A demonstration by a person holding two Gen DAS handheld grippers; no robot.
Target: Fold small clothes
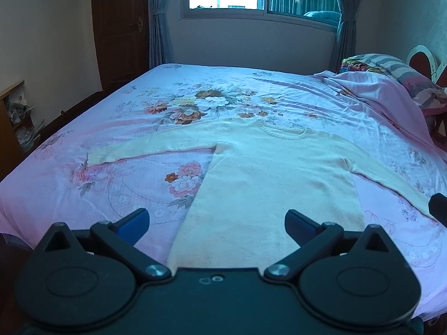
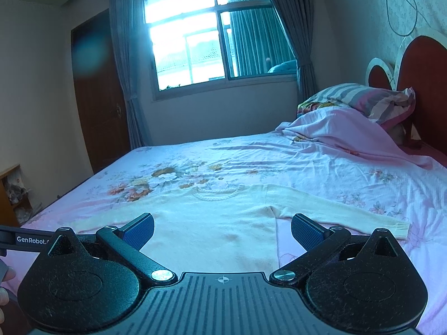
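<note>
A cream long-sleeved sweater (image 1: 268,178) lies flat on the floral bed sheet (image 1: 195,103), collar away from me, both sleeves spread out to the sides. My left gripper (image 1: 218,224) hovers open above the sweater's lower hem, nothing between its fingers. The right gripper (image 2: 222,230) is open too, held over the sweater (image 2: 212,223) near its lower right side, with the right sleeve (image 2: 343,213) stretching off to the right. A dark piece of the right gripper shows at the left wrist view's right edge (image 1: 438,205).
A rumpled pink blanket (image 2: 343,134) and striped pillows (image 2: 360,97) pile at the red headboard (image 2: 421,83) on the right. A window (image 2: 206,44) with curtains faces me, a dark door (image 1: 120,28) and a wooden shelf (image 1: 11,117) stand left.
</note>
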